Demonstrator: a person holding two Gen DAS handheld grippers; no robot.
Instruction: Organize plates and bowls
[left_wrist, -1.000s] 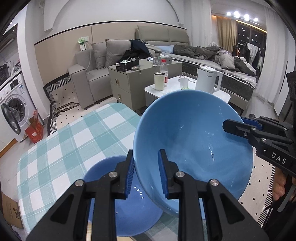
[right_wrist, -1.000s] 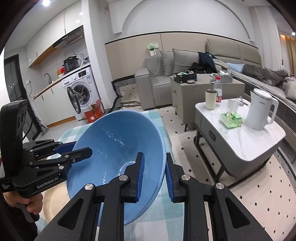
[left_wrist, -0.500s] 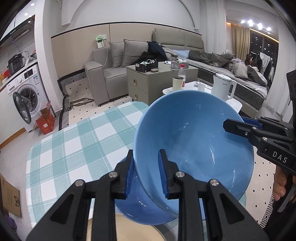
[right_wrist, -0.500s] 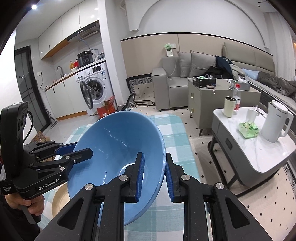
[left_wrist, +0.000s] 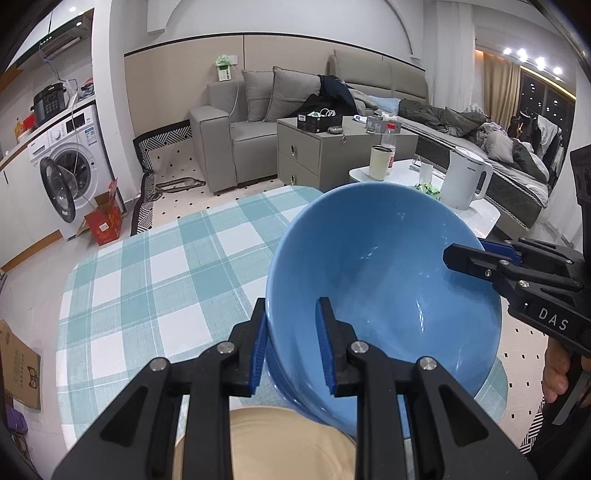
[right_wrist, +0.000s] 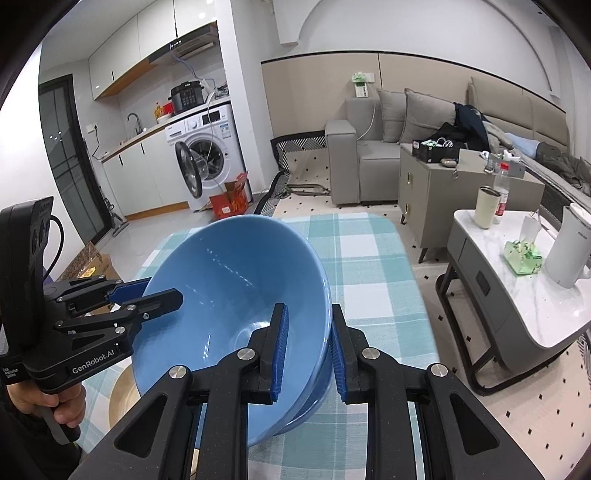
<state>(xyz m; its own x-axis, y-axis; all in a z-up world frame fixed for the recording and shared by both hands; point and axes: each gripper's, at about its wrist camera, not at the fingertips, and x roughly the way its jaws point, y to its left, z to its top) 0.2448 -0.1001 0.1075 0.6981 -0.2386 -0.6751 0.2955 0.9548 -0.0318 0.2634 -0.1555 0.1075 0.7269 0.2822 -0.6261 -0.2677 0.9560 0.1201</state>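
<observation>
Bowl (left_wrist: 384, 280) hangs tilted above the checked table (left_wrist: 155, 280), over a beige plate (left_wrist: 280, 439). Left tool (left_wrist: 291, 347) and right tool (right_wrist: 308, 349) each clench opposite sides of its rim.

Each of the 2 cameras sat on its gripper, looking forward and down along the fingers, close over the blue bowl (left_wrist: 384, 280). The left view faced across the checked table (left_wrist: 155, 280) toward the sofa (left_wrist: 236, 129); the right view faced the washing machine (right_wrist: 207, 155) and coffee table (right_wrist: 517, 295). Both shared bowl, table, sofa, and each caught the other gripper.
</observation>
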